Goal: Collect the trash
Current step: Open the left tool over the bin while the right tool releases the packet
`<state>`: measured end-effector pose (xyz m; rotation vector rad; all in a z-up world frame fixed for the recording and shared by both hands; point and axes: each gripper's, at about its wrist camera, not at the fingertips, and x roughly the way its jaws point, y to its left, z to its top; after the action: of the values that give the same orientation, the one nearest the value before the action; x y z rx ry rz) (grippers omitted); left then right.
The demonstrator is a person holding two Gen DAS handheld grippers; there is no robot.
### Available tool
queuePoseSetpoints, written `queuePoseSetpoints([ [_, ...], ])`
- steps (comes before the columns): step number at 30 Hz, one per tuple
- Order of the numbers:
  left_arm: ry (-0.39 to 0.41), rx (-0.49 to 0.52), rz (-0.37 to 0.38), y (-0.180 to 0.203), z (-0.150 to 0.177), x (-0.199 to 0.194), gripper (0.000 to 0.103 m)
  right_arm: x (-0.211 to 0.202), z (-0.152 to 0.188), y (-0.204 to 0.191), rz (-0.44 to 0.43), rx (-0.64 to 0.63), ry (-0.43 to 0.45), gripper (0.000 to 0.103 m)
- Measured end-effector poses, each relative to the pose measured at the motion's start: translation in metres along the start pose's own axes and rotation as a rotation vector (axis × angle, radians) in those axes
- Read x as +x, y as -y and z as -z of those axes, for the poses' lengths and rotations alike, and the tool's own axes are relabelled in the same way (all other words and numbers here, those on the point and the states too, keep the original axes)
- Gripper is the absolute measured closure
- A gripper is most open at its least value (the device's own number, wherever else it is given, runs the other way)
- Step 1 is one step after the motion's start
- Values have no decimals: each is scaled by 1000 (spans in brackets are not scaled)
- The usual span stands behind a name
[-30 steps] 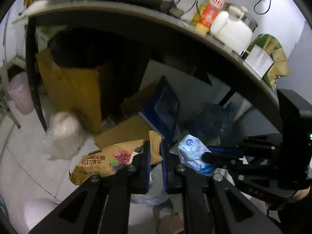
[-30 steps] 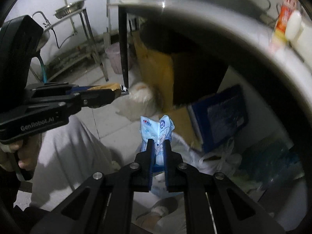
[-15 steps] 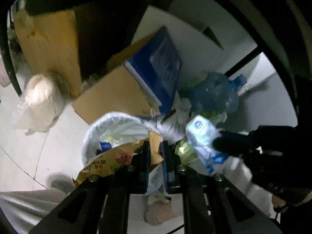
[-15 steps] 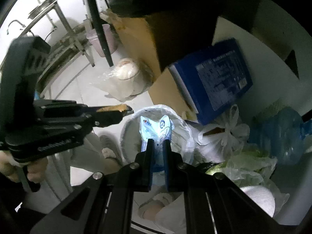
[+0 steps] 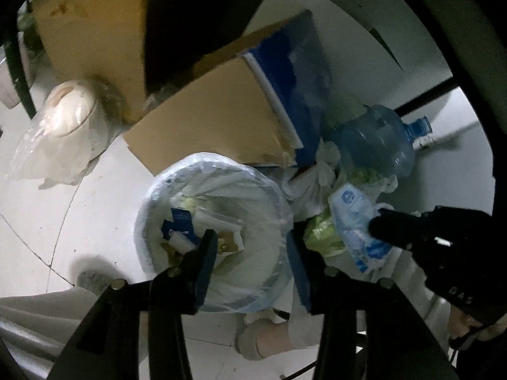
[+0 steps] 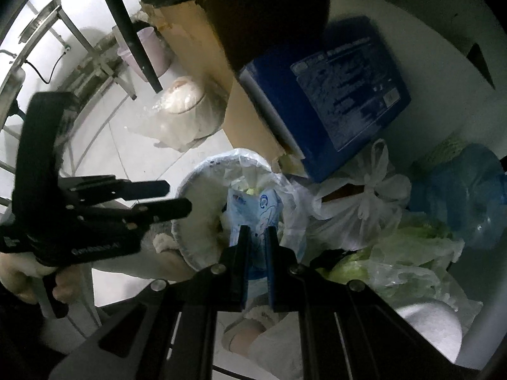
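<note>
Crumpled pale-blue plastic wrapper sits clenched in the right tool, just short of the white bag-lined round trash bin at 12 o'clock; best to carry it over the mouth before letting go, clear of the knotted white plastic bag at 2 o'clock. Half a second ago the left tool gripped a yellow snack packet; now its jaws gape, empty, over the bin.

Right gripper: fingers clamped on a light blue wrapper, held over the bin.
Left gripper: fingers apart, empty, left of the bin.
Trash bin: lined with a white bag.
Behind: blue box, tied white bag.
</note>
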<state>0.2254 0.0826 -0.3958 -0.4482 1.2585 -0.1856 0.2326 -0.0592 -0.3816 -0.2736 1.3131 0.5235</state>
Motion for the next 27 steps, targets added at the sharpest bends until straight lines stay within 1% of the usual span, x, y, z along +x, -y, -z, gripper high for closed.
queuePoseSetpoints([
  [3, 20, -22, -28, -11, 1, -7, 58, 11, -3, -7, -12, -10, -16, 95],
  [9, 43, -71, -54, -33, 4, -19, 58, 31, -11, -26, -33, -28, -45, 95],
  [13, 62, -96, -54, -43, 6, -30, 58, 40, -17, -33, -36, -10, -57, 84],
  [14, 67, -98, -55, -44, 6, -33, 58, 41, -18, -35, -36, -10, -58, 83],
  [16, 78, -99, -57, -46, 6, -39, 58, 41, -20, -41, -32, -13, -59, 81],
  [21, 107, -95, -62, -46, 8, -54, 58, 30, -18, -48, -26, -22, -45, 80],
  [27, 134, -70, -75, -35, 14, -73, 58, 9, -10, -50, -17, -28, -16, 80],
])
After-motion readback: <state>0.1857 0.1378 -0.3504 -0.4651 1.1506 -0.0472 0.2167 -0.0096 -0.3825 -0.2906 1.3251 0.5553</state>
